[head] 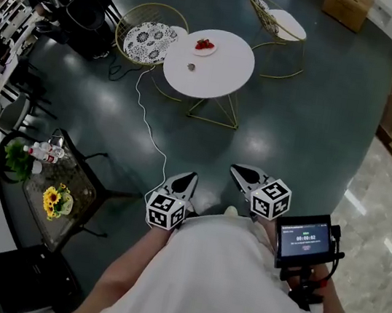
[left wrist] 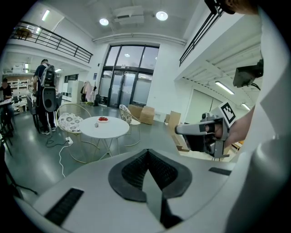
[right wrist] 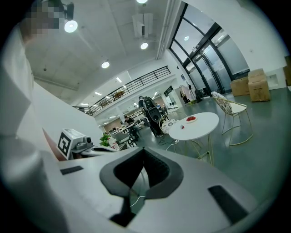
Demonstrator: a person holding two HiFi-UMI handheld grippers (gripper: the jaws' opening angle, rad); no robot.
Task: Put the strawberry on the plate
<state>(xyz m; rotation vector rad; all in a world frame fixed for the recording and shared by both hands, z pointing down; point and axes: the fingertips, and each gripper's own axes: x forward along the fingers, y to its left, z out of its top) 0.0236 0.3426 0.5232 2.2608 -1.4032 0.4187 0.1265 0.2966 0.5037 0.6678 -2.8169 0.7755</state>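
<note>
A dark teal, glossy floor [head: 310, 133] is stretching across an open hall, where a person in a white top [head: 212, 287] is standing well back from a round white tabletop on thin gold wire legs [head: 220, 71]. Two gold wire chairs are flanking it: one with a black-and-white patterned cushion [head: 150, 38] is sitting just beside its left edge, and one with a plain white seat [head: 285, 25] is standing a little apart on the far right. A white cable [head: 148, 131] is trailing over the floor from the tabletop towards the person.

The person is holding both tools out at waist level, pointing them at the tabletop. The left hand-held gripper [head: 191, 176] is clenched, its jaws meeting at the tips with nothing between them, and the right hand-held gripper [head: 237, 169] is likewise closed on nothing (its own camera is showing only floor and cable through the slit below the touching tips). A small black screen with blue readouts [head: 306, 239] is riding behind the right one.

On the tabletop's far side a small white plate [head: 198, 49] is carrying red strawberries [head: 205, 44]. Near it, towards the person and not touching it, a tiny object [head: 191, 66] is lying on the bare white surface, too small to identify.
</note>
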